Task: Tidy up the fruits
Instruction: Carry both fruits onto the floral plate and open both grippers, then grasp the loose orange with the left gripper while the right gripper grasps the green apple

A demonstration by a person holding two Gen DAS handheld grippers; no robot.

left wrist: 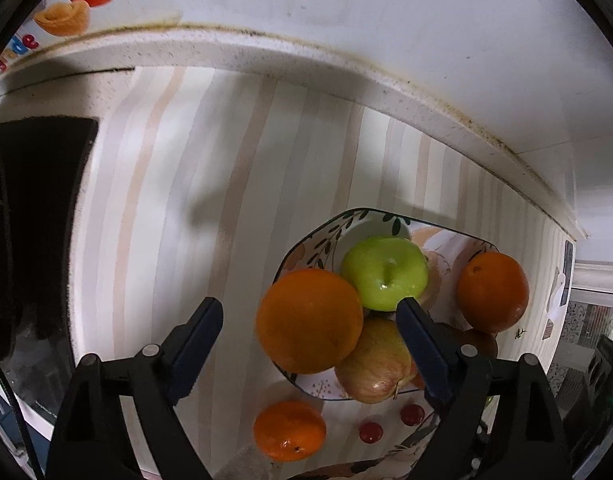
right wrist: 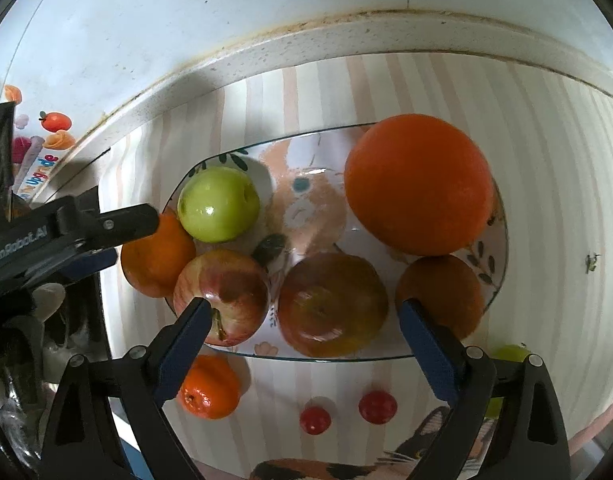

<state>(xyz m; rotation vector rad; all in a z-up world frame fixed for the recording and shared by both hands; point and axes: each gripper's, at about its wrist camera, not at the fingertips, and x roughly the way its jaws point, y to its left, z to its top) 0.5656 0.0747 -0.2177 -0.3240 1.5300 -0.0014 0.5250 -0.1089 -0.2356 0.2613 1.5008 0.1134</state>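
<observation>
A patterned plate (right wrist: 500, 248) (left wrist: 306, 240) holds several fruits. In the left wrist view my left gripper (left wrist: 309, 305) stands open over a large orange (left wrist: 310, 320), which lies between the fingers with gaps on both sides. Beside that orange are a green apple (left wrist: 384, 272), a red-yellow apple (left wrist: 376, 364) and another orange (left wrist: 492, 292). In the right wrist view my right gripper (right wrist: 302, 308) is open around a dark red apple (right wrist: 332, 304), its pads clear of it. A big orange (right wrist: 418, 184) and the green apple (right wrist: 218, 204) lie further back. The left gripper (right wrist: 134, 240) enters from the left.
Off the plate, near the mat's front, lie a small mandarin (right wrist: 210, 388) and two cherry tomatoes (right wrist: 314, 420) (right wrist: 377, 406). A green fruit (right wrist: 506, 354) shows behind the right finger. The striped mat (left wrist: 226, 160) ends at the raised counter edge (left wrist: 266, 48) and wall. A dark recess (left wrist: 34, 220) lies left.
</observation>
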